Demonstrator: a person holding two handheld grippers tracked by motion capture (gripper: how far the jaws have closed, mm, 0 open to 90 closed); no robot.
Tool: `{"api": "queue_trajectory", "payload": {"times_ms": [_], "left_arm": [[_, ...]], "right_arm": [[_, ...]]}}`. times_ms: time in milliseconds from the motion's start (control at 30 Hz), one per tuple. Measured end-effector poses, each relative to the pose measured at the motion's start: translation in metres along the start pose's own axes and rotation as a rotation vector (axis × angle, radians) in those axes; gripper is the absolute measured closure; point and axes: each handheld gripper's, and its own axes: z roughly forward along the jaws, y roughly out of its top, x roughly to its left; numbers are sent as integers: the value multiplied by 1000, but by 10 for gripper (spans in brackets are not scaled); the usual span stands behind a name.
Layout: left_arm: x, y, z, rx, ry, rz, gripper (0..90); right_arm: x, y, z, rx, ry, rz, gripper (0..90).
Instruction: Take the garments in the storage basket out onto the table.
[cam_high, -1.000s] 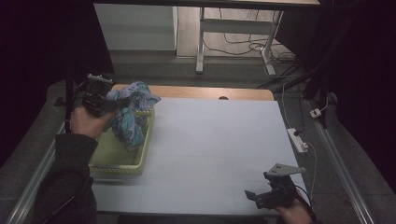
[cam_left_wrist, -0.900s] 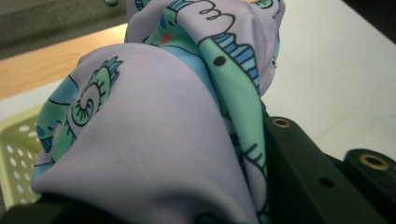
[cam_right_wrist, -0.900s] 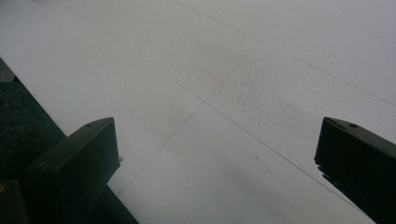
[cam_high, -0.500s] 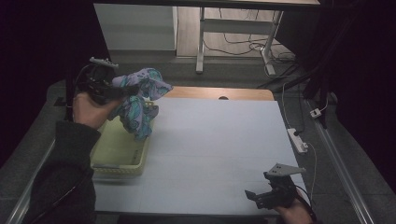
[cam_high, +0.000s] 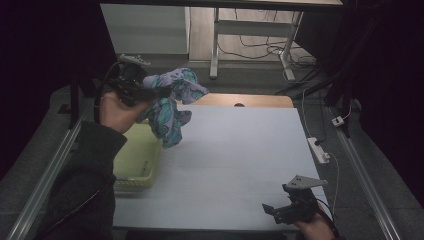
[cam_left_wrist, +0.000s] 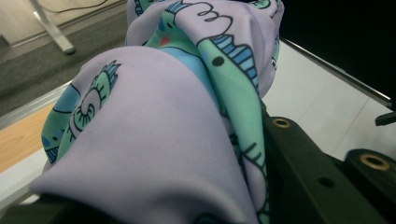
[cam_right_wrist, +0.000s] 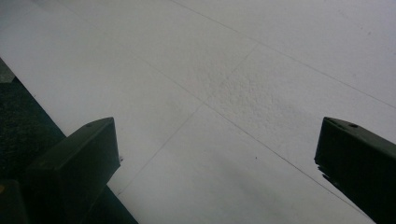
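At the bottom right of the high view, my right gripper (cam_high: 285, 209) sits low over the white surface (cam_high: 240, 160), its jaws spread wide with nothing but bare surface between them in the right gripper view. Farther up, at the left edge, a yellow-green bin (cam_high: 137, 162) rests on the surface. Above its far end, in the upper left of the frame, my left gripper (cam_high: 162, 91) is raised and pinches a cloth (cam_high: 167, 107) printed in lilac, green and blue. The cloth bunches around the jaws and hangs down from them, its lower end clear of the surface beside the bin. In the left gripper view the folds (cam_left_wrist: 154, 130) crowd over the jaws.
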Motion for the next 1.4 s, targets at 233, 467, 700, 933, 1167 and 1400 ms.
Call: {"api": "queue_trajectory", "payload": {"times_ms": [233, 467, 700, 933, 1167, 1400], "left_arm": [[-17, 8, 24, 4, -45, 41, 759], [-31, 10, 54, 22, -88, 78, 758], [-46, 11, 82, 39, -108, 121, 757], [-58, 8, 107, 62, -116, 147, 756], [-63, 2, 127, 75, -120, 162, 753], [-68, -5, 145, 88, -125, 174, 751]], "right_arm": [[0, 0, 0, 1, 0, -2, 0], [0, 0, 0, 1, -1, -2, 0], [0, 0, 0, 0, -1, -2, 0], [0, 0, 0, -1, 1, -4, 0], [0, 0, -1, -3, 0, -4, 0], [0, 0, -1, -3, 2, 3, 0]]}}
